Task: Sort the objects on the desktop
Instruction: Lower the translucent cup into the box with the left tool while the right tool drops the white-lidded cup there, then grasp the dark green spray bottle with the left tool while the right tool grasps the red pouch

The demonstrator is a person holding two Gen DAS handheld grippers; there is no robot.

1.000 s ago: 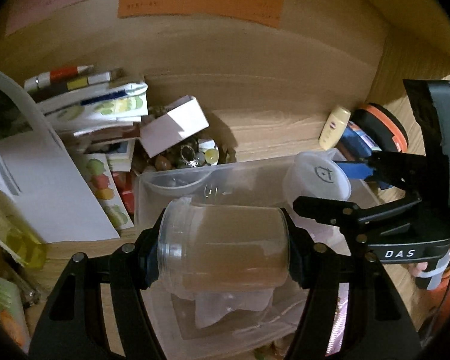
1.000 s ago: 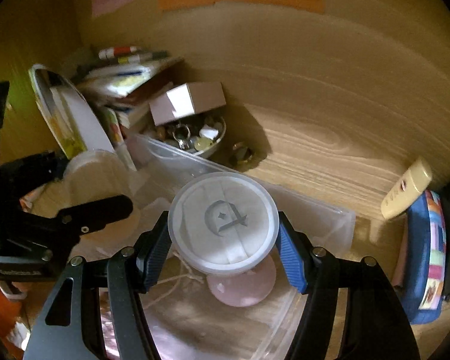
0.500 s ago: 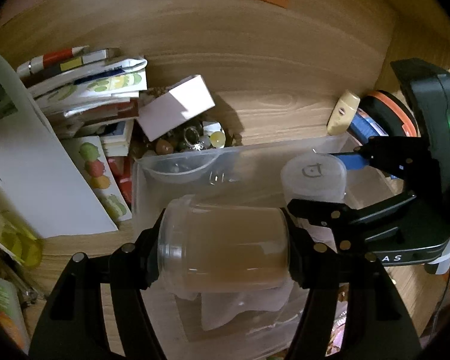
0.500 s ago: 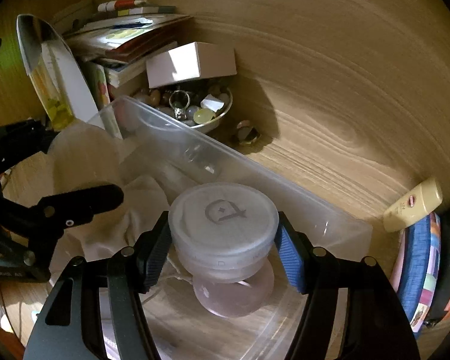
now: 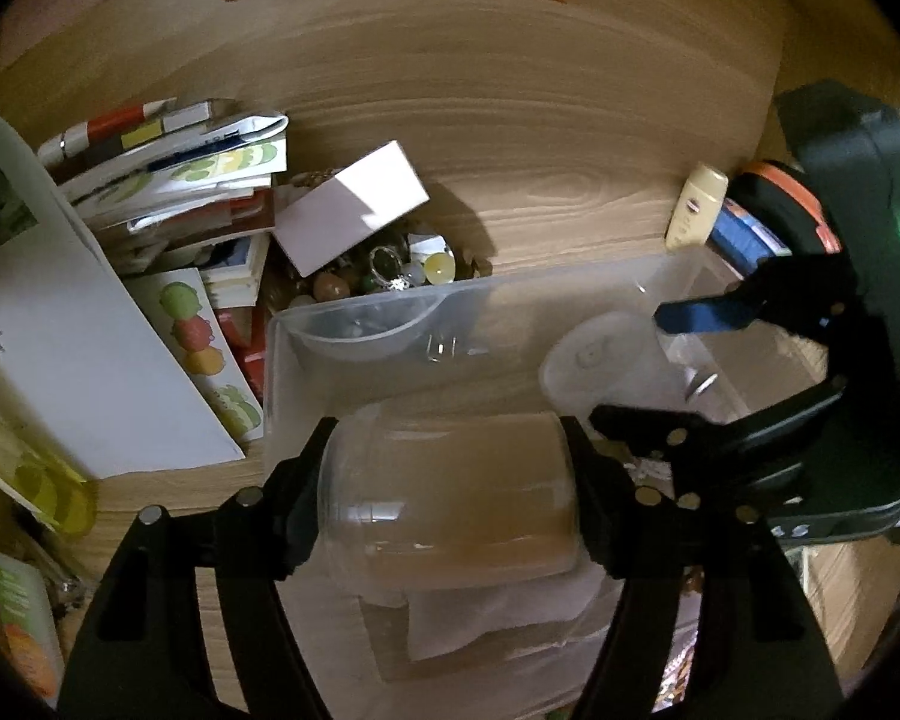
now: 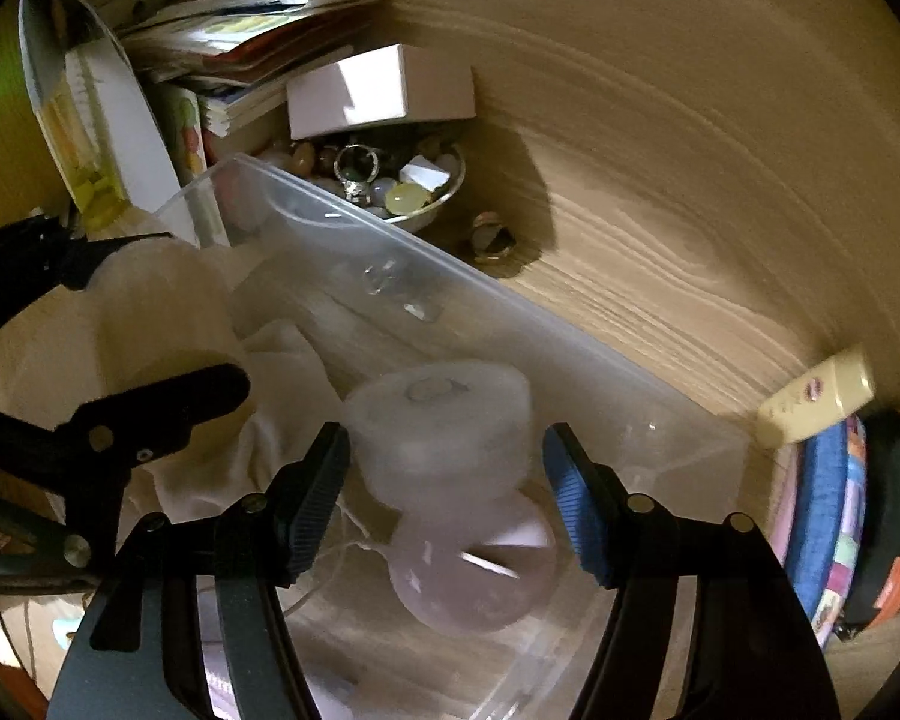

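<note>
Clear plastic jar [image 5: 450, 498] sits pinched sideways in the left tongs [image 5: 450, 504] above the bin [image 5: 570, 294]; at three o'clock, right tongs [image 6: 444, 480] spread around a blurred lidded tub [image 6: 444, 426].

Count taken from both views. One clear plastic bin [image 5: 570, 294], centre frame. Two translucent jars: one clear jar [image 5: 450, 498] at lower centre of the left view, one lidded frosted jar [image 6: 444, 420] at centre of the right view. One white box [image 6: 384, 90], upper centre. One bowl of trinkets [image 6: 432, 210] (contents too small to count). One cream tube [image 6: 816, 402], right edge. Two tongs: left tongs [image 5: 450, 492], right tongs [image 6: 444, 480].
</note>
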